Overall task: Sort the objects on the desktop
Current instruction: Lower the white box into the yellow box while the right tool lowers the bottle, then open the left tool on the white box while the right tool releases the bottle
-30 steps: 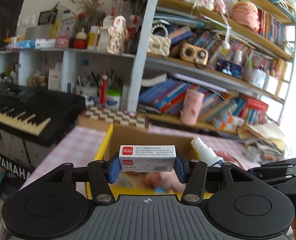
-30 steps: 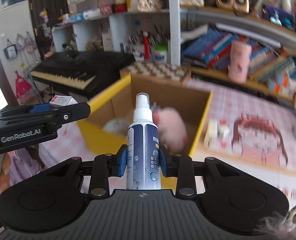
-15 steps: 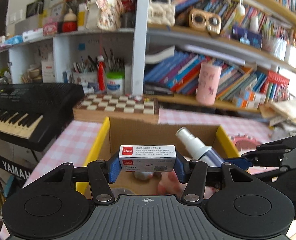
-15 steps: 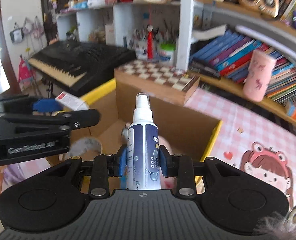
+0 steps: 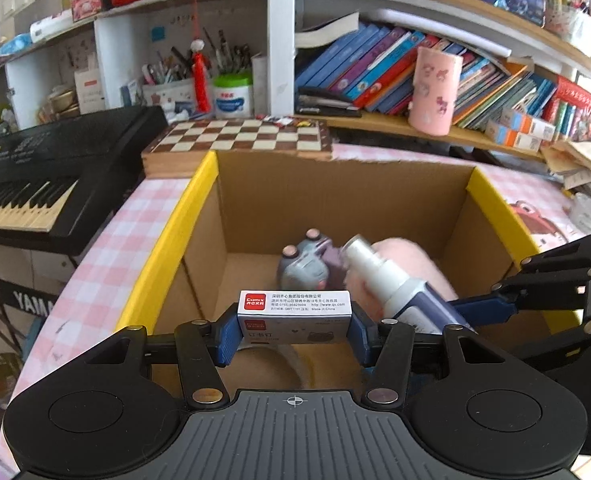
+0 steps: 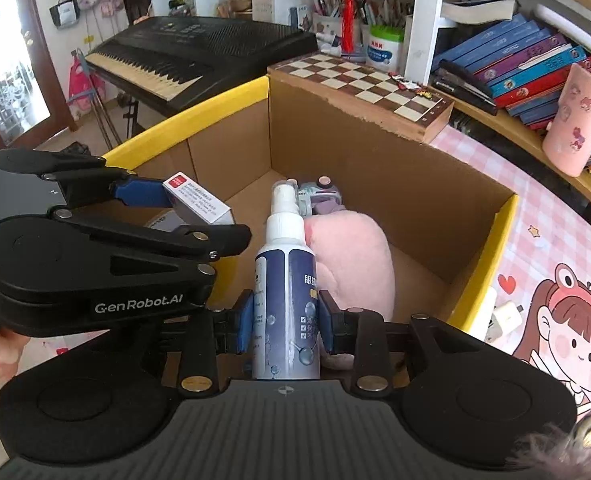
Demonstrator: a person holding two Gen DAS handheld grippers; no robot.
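Cardboard box [image 5: 335, 200] under tool-gripped spray bottle [image 6: 285, 280] and staple box [image 5: 294, 307]

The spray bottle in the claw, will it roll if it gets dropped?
Probably. The white and dark blue plastic spray bottle is round, so on its side it could roll. Its smooth label looks slippery. The brown cardboard box walls below should stop it.

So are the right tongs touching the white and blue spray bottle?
Touching: the right wrist view shows both blue pads pressed against the spray bottle.
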